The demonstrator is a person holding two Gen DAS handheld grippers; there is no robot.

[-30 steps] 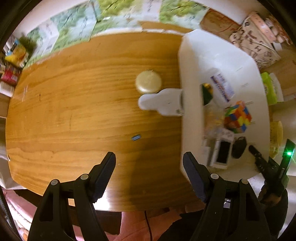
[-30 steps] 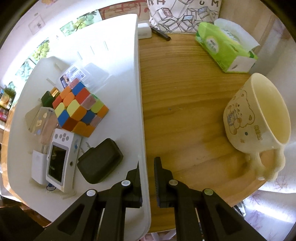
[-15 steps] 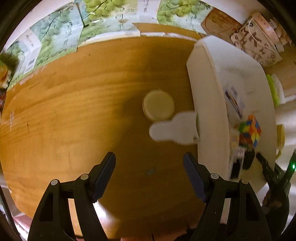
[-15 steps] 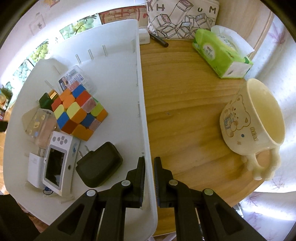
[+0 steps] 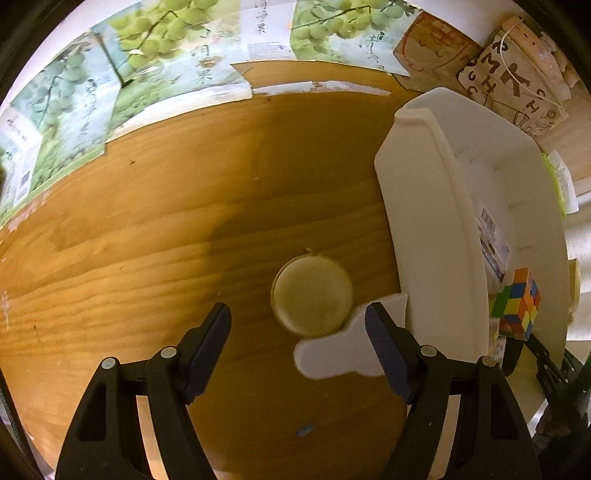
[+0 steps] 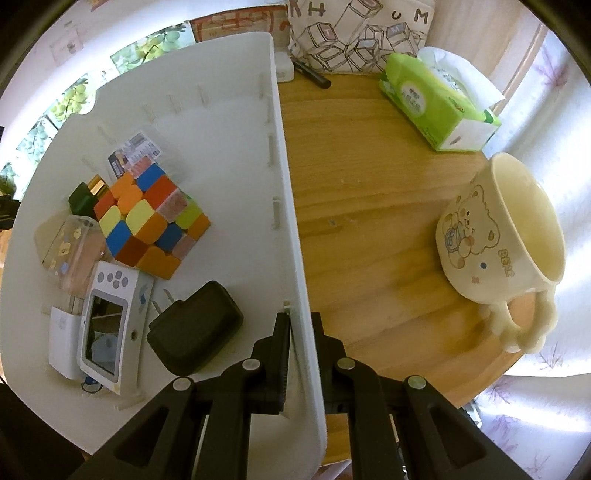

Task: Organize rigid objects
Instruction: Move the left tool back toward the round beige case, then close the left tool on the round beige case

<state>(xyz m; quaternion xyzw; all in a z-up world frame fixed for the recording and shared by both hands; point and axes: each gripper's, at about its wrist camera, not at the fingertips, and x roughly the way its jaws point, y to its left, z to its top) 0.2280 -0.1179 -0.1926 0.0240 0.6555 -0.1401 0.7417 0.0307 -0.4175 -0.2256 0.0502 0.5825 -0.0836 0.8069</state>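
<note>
Wooden table [image 5: 147, 229] looms nearer: left gripper [image 5: 297, 332], jaws spread, has dropped toward round tin [image 5: 312, 293]; right gripper [image 6: 300, 345] still pinches bin wall [image 6: 291, 221].

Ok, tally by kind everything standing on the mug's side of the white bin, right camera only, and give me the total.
Mugs: 1
Tissue packs: 1
Pens: 1
Small white boxes: 1, partly hidden behind the bin
Cloth bags: 1
Total: 5
</note>
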